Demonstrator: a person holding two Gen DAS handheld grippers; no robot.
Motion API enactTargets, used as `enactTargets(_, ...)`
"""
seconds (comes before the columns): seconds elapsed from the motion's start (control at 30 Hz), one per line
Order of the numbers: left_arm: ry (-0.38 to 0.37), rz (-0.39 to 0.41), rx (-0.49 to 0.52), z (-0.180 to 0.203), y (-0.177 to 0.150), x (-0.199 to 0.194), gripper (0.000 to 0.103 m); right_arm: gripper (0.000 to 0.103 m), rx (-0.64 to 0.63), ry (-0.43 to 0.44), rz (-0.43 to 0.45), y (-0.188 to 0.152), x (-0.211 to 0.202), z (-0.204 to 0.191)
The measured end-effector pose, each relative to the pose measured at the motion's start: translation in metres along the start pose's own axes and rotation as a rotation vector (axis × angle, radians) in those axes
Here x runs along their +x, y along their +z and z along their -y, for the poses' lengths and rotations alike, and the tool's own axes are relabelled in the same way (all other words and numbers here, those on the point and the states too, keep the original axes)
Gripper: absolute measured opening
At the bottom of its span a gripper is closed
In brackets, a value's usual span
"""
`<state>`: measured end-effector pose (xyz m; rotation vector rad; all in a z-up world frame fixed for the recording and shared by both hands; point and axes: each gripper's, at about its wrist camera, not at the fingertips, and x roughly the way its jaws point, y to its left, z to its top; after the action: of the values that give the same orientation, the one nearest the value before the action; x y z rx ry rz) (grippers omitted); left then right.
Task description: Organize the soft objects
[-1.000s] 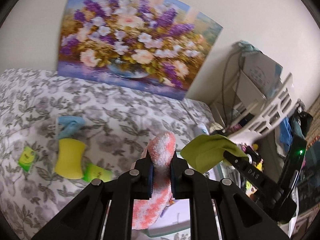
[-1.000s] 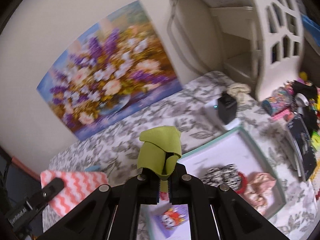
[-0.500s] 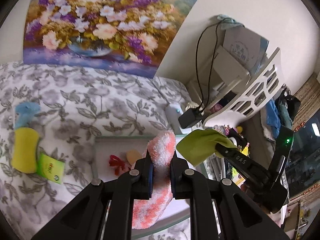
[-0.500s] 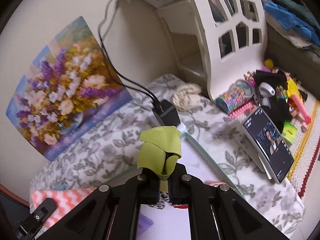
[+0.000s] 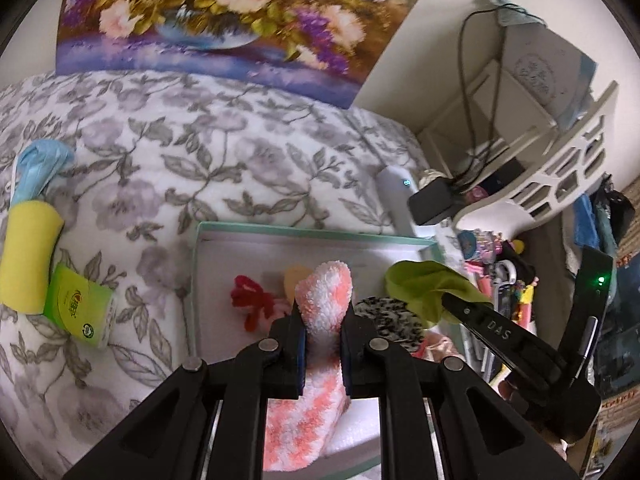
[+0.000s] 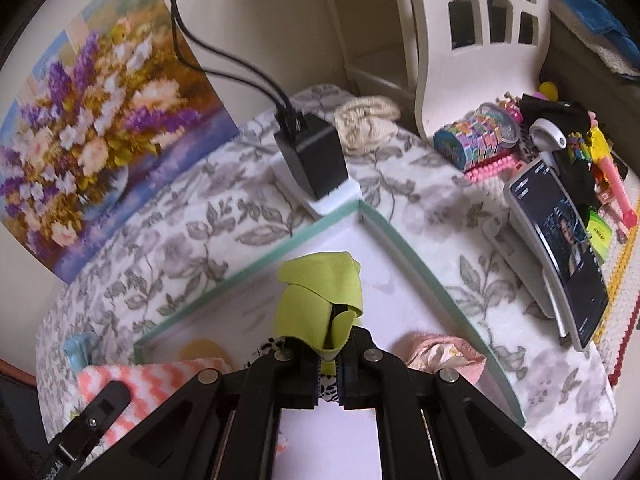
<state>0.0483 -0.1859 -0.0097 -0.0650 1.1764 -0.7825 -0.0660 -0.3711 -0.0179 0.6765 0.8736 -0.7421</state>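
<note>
1. The left gripper (image 5: 323, 322) has its fingers pinched on a fluffy pink-and-white sock (image 5: 326, 300); the toe end stands up above the fingers and the rest hangs down between the gripper's arms.
2. The right gripper (image 6: 329, 354) has its fingers pressed nearly together on a folded green cloth (image 6: 320, 300), which sticks up out of them.
3. Both grippers hang over a shallow white box (image 5: 280, 246) with a mint-green rim, which lies on a cover (image 5: 200, 152) printed with grey leaves and flowers.
4. Inside the box lie a red scrunchie (image 5: 250, 300), a black-and-white scrunchie (image 5: 390, 318) and a pink satin piece (image 6: 440, 354).
5. In the left wrist view the right gripper (image 5: 452, 302) shows at the right with the green cloth, beside the sock.
6. Left of the box on the cover lie a yellow sponge (image 5: 26, 254), a small green packet (image 5: 76, 306) touching it, and a light blue face mask (image 5: 38, 168) above them.
7. A black charger (image 6: 314, 156) with cables sits on a white block just beyond the box's far corner.
8. A phone (image 6: 560, 248) on a stand is to the right of the box, and a flower painting (image 6: 96, 144) leans on the wall behind.
</note>
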Motion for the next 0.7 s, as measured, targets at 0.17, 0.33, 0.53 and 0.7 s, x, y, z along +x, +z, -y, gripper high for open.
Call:
enactTargets(0.17,0.017,-0.033,-0.039,-0.013,-0.003,0.016,0.014,0.005,-0.017,-0.018,-0.035,-0.005,0.013,-0.002)
enactTargets(0.33,0.031,-0.065,-0.064,-0.021,-0.006,0.028,0.014,0.006,-0.036,-0.03,-0.048,-0.007,0.019,-0.005)
enactTargets(0.53,0.049,-0.087,-0.087,-0.028,-0.007,0.035,0.014,0.008,-0.05,-0.038,-0.058,-0.008,0.021,-0.008)
enactTargets(0.7,0.067,-0.099,-0.097,-0.029,-0.005,0.032,0.028,0.009,-0.066,-0.057,-0.062,-0.007,0.018,-0.011)
